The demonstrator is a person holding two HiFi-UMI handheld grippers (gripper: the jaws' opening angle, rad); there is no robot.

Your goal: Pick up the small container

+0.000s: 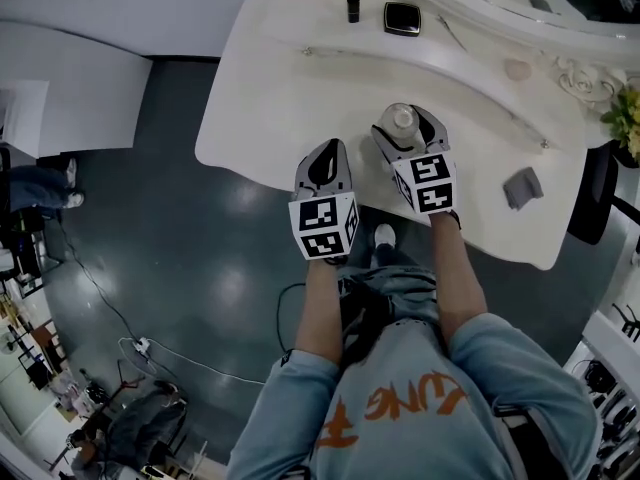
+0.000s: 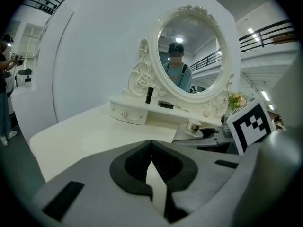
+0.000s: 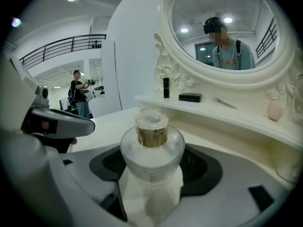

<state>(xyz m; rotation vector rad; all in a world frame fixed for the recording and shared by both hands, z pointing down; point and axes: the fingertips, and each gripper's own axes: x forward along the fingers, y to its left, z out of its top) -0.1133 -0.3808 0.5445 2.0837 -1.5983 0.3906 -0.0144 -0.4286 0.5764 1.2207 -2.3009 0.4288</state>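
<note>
our right gripper [image 3: 154, 169] has its jaws pressed against both sides of the small container [image 3: 151, 143], a frosted round jar with a gold collar and a clear cap, standing upright between the dark pads. in the head view the right gripper [image 1: 407, 130] and the small container [image 1: 398, 121] are over the front part of the white dressing table [image 1: 270, 98], near its edge; we cannot tell whether the jar's base touches the tabletop.

our left gripper [image 2: 151, 145] has its jaws closed tip to tip with nothing between them. in the head view the left gripper [image 1: 322, 164] sits just beside the right one, at the table's front edge.

farther back, on the raised shelf under the oval mirror [image 2: 189, 56], we see a black tube [image 1: 352, 8] standing upright and a flat black case [image 1: 402, 18] near it, apart from each other. a thin metal tool [image 3: 225, 102] lies to the right of the case, and a pale egg-shaped thing [image 3: 274, 110] stands beyond that. a grey object [image 1: 522, 186] lies on the tabletop to the right of our right gripper, well apart from it. yellow flowers [image 1: 628, 118] show at the table's far right.
</note>
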